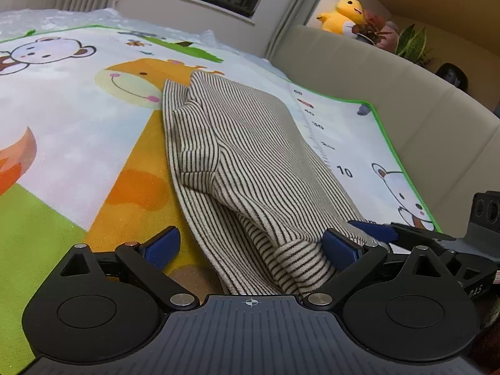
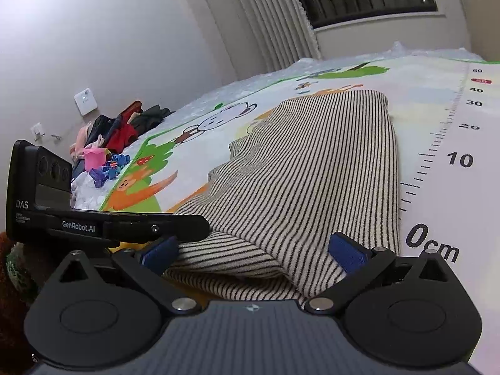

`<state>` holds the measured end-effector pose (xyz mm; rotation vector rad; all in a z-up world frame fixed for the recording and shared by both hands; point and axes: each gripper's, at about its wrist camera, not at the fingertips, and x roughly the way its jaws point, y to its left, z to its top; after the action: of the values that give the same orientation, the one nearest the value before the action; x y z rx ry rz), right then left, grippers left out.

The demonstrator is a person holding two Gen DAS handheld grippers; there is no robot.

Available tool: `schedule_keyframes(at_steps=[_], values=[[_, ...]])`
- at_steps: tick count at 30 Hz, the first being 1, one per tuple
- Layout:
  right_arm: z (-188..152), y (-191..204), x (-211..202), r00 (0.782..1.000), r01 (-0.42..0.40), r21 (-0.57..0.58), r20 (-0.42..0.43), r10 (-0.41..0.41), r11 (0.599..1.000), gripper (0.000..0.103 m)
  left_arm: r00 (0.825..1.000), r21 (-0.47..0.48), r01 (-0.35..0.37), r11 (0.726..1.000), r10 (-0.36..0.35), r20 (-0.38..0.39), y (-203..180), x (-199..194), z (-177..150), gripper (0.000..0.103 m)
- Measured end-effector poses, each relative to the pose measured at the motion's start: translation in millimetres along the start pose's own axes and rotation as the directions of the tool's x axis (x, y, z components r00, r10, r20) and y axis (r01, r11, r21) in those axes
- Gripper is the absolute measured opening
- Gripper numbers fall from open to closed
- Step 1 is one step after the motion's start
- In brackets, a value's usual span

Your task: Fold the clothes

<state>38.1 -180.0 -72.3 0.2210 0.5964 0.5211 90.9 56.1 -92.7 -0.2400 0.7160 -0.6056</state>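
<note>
The striped garment [image 1: 247, 168] lies folded on a colourful play mat [image 1: 78, 143] that is printed with cartoon animals and with a measuring scale along one edge. The cloth is beige with thin dark stripes, and it makes a long, narrow bundle that runs away from both cameras, with 1 sleeve folded on top and several layers showing at the near end. The left gripper [image 1: 251, 247] points down at this near end, and its blue pads [image 1: 161, 247] stand wide apart. The near edge of the cloth lies between them and leans against the right pad, but the left pad is clear of the fabric, so nothing is clamped. The right gripper [image 2: 253, 251] is just beside it, at the same end of the bundle, and its jaws are also spread to the full. The folded layers lie between its 2 blue pads [image 2: 347, 253], and I cannot tell if the cloth touches them; it is not squeezed. In the right wrist view the black body of the left gripper shows at the left, very close. A pile of other clothes [image 2: 125, 125] and some small plastic toys [image 2: 106, 165] lie beyond the far corner of the mat, near the wall. A beige padded headboard [image 1: 390, 93] rises beside the mat, and a yellow plush duck [image 1: 343, 14] sits on the shelf behind it.
</note>
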Motion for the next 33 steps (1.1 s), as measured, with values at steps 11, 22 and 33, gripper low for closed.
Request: schedule_keyframes(at_steps=[11, 22, 33], values=[[11, 25, -39, 0.998, 0.052, -0.351, -0.006, -0.057, 0.935, 0.08, 1.0, -0.016, -0.004, 1.0, 0.004, -0.001, 0, 0, 1, 0.1], [-22, 64, 1, 0.983, 0.118, -0.652, -0.028, -0.18, 0.749, 0.084, 1.0, -0.024, -0.003, 1.0, 0.003, -0.002, -4, -15, 11, 0.1], [32, -17, 3, 0.992, -0.048, -0.039, -0.123, 0.042, 0.998, 0.057, 0.999, 0.191, 0.021, 0.981, -0.016, -0.027, -28, -32, 7, 0.1]])
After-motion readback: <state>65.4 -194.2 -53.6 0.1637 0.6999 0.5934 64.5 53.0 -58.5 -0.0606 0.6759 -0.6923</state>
